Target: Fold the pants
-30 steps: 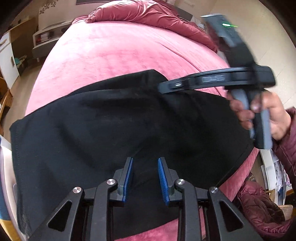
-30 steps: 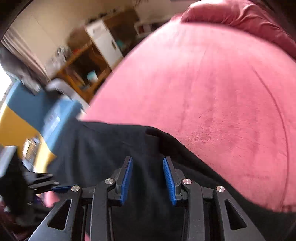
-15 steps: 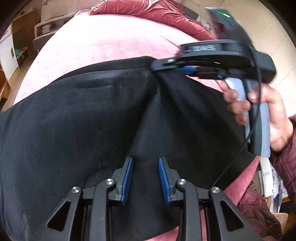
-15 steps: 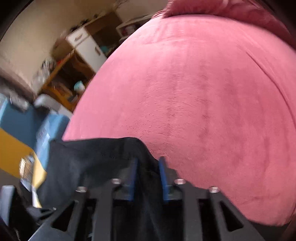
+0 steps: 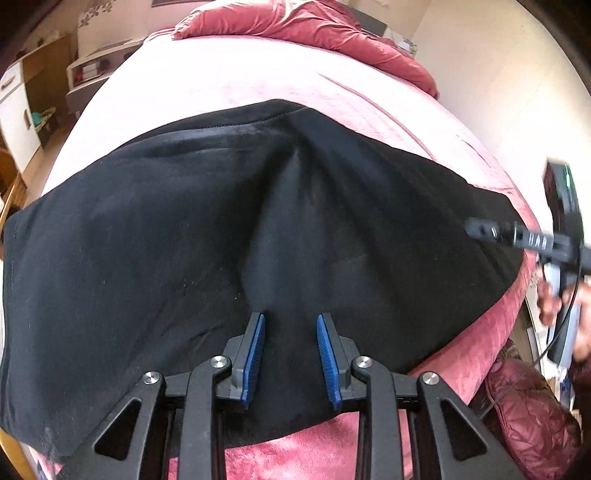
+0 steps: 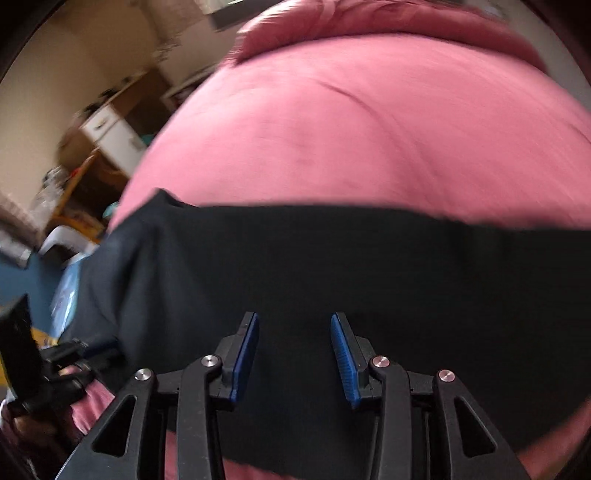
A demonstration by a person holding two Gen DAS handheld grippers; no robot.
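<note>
Pants (image 5: pixel 184 240): long axis 9–3 o'clock. L gripper (image 5: pixel 290 354) spread above cloth, nearer centre ridge at 12; R gripper (image 6: pixel 293 356) opening, empty.

1. A bed (image 5: pixel 229 96) with a pink plush cover fills most of both views; a faint seam line runs across the cover toward its right edge.
2. A bunched red quilt (image 5: pixel 314 26) lies along the bed's far edge, reaching toward the far right corner.
3. A white cabinet (image 5: pixel 14 110) with wooden sides stands off the bed's left edge.
4. A low white shelf unit (image 5: pixel 92 70) sits beyond the far left corner, against the wall.
5. A dark red padded jacket (image 5: pixel 524 410) lies off the bed's near right corner.
6. A blue-and-yellow piece (image 6: pixel 26 277) shows blurred beside the bed's left edge in the right wrist view; what it is cannot be told.
</note>
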